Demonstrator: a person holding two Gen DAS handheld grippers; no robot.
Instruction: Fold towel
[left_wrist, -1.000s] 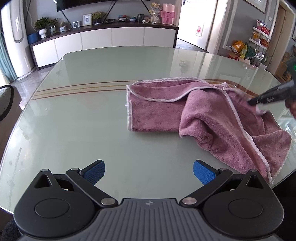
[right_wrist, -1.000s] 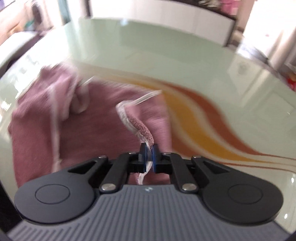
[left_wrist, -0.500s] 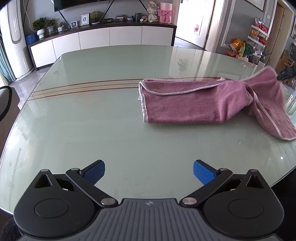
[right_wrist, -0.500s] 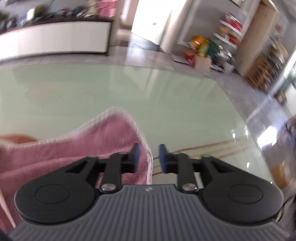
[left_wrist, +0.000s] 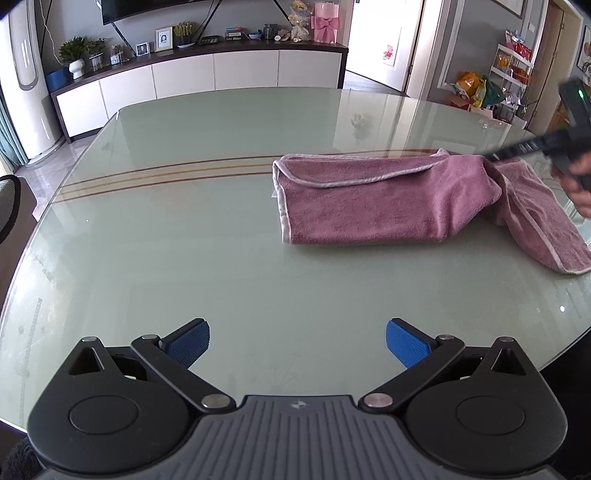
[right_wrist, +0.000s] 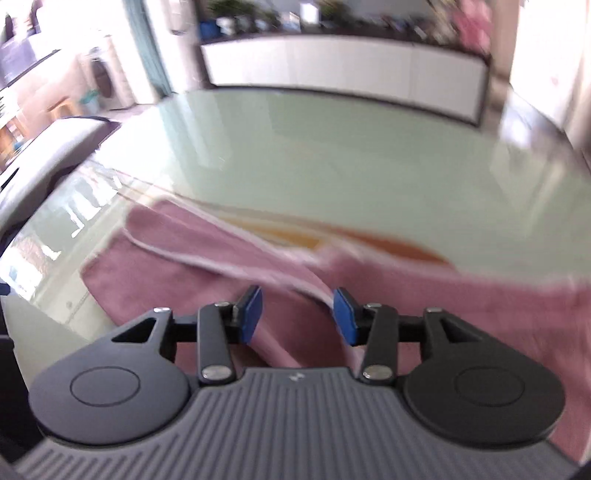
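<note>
Left wrist view.
- Left claw (left_wrist: 297, 341): spread wide, blue pads (left_wrist: 190, 338) far apart, nothing between them. It hangs over bare glass at the near edge of the bench (left_wrist: 221, 258); the housing fills the bottom of the picture.
- Towel (left_wrist: 388, 199): pink with pale trim, lying on the right half of the bench, well apart from the left claw. Roughly folded, the left end squared, a trimmed flap lying along the top. The right end bunches, and a loose tail runs down toward the right border.
- Right claw (left_wrist: 491, 158): enters from the right border as a dark bar, its tip at the bunched right end of the towel. The tip is too small and blurred to read its opening here. The holding hand (left_wrist: 580, 184) is cut off by the border.
- Sideboard (left_wrist: 221, 70): white, behind the bench, carrying plants, frames and small items.

Right wrist view (motion-blurred throughout).
- Right claw (right_wrist: 297, 314): partly open, a clear gap between the pads. Pink cloth and a pale hem strip show through the gap; the hem passes close to the right pad (right_wrist: 345, 319), but whether it touches cannot be told.
- Towel (right_wrist: 184, 266): spreads under and ahead of the claw, cut off at the right border, its folds smeared by blur.
- Bench (right_wrist: 332, 155): green glass beyond; an orange band shows past the towel.
</note>
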